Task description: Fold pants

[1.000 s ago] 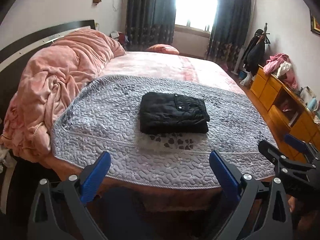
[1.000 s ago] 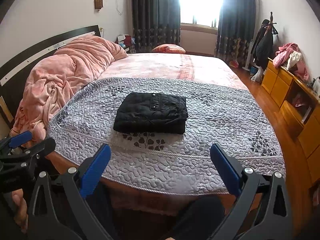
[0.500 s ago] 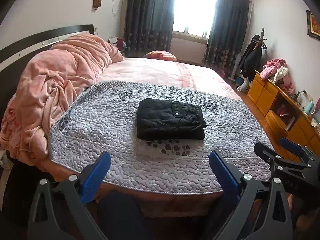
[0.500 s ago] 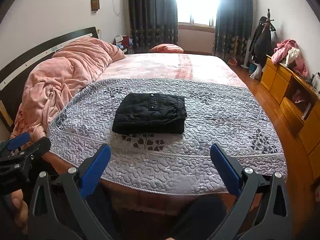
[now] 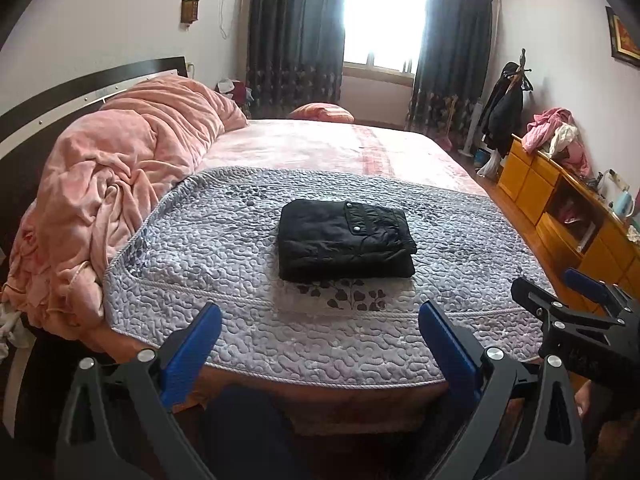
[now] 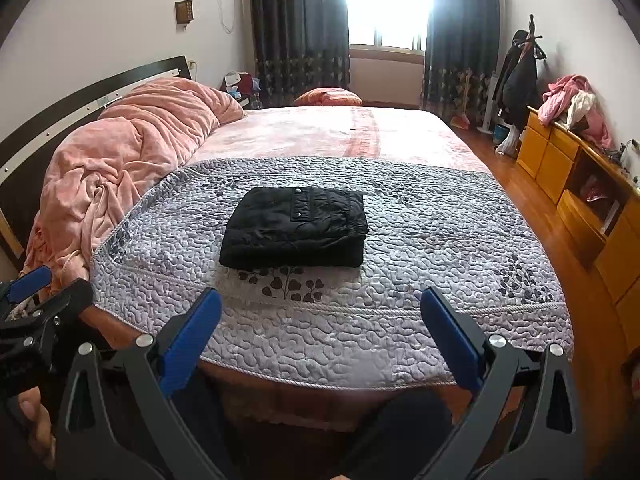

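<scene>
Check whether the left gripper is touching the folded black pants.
Apart. The left wrist view shows the left gripper open, with a band of grey quilt between its fingertips and the pants.

Each gripper, left gripper (image 5: 320, 338) and right gripper (image 6: 320, 326), is built of black angular arms studded with silver screws; the fingers (image 5: 192, 350) are padded in blue.

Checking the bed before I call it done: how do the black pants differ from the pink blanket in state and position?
The black pants are folded into a neat flat rectangle; the pink blanket is a crumpled heap. The pants lie in the middle of the grey quilt; the blanket is piled along the headboard side, its edge touching the quilt. The pants are small and compact; the blanket sprawls much wider. Both lie on the bed, untouched by either gripper.
</scene>
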`<state>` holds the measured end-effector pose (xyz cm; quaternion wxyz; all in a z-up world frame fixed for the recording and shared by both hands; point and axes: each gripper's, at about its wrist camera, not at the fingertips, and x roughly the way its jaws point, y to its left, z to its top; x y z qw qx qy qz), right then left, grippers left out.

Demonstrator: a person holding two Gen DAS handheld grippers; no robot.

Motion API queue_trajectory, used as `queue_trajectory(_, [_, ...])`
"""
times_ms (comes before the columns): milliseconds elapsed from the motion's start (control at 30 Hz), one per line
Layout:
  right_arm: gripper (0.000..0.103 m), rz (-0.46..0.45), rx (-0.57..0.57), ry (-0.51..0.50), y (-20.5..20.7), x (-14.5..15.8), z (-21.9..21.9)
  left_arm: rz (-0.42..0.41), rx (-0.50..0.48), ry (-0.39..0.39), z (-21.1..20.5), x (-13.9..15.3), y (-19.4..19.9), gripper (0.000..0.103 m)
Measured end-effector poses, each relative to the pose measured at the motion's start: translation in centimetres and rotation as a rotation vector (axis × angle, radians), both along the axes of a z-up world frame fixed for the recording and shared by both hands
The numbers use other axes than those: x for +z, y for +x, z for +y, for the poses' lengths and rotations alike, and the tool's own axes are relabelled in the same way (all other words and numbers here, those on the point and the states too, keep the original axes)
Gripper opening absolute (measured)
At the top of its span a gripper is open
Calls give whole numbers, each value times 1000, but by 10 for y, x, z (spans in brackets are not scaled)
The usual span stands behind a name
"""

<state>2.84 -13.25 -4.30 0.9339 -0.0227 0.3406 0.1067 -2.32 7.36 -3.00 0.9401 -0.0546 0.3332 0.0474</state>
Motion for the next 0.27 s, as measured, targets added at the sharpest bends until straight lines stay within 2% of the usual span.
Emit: queue_trajectory(267, [99, -1, -2, -2, 0, 0, 0, 15, -2, -22, 5, -3, 2, 99])
